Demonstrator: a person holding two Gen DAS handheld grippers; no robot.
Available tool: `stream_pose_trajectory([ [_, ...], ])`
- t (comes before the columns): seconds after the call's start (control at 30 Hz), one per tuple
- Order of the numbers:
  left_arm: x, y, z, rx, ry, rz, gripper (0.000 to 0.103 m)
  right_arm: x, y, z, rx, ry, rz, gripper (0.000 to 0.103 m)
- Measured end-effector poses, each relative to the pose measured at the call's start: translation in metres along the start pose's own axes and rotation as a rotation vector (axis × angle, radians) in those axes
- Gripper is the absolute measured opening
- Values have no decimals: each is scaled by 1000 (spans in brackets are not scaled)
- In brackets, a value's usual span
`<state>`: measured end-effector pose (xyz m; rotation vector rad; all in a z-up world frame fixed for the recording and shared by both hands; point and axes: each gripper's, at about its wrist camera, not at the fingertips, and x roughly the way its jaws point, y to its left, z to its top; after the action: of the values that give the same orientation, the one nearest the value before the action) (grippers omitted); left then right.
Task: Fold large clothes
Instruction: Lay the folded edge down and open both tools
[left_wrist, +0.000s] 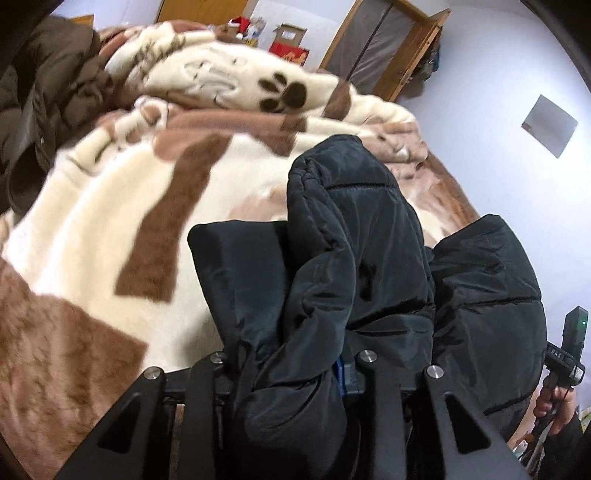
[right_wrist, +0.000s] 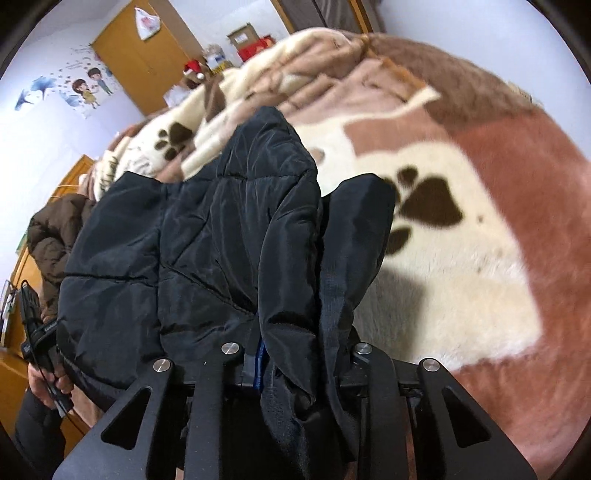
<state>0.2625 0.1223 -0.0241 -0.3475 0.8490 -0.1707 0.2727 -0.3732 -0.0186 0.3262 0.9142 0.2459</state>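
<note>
2 claws, left claw (left_wrist: 291, 354) and right claw (right_wrist: 295, 343), are each clamped on the black puffer jacket (left_wrist: 354, 236), held above the bed (left_wrist: 110, 221). You look mid-carry; next, lower it flat onto the bed.

A cream and brown fleece blanket with dark paw prints (left_wrist: 110, 206) is being spread across the bed; a brown quilted jacket (left_wrist: 48, 88) is being kept at its edge, and red cardboard boxes (left_wrist: 290, 51) beyond it.

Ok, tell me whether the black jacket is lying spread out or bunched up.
Bunched up: the black jacket hangs in puffy folds, above the blanket.
</note>
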Motion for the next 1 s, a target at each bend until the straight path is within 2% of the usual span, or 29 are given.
stream_pose_trajectory([
  [0.3,-37,-3,43,31,-81,-7,33,-6,25,31,-33,-62,45,25],
  [0.5,-38,16,73,27,-115,15,33,11,49,57,-62,-79,69,25],
  [0.8,2,65,110,17,-110,60,33,81,80,82,-90,-49,78,26],
  [0.93,32,88,111,0,-86,77,35,121,81,83,-94,-11,68,26],
  [1.0,57,104,103,-19,-50,113,37,142,77,78,-90,20,48,28],
])
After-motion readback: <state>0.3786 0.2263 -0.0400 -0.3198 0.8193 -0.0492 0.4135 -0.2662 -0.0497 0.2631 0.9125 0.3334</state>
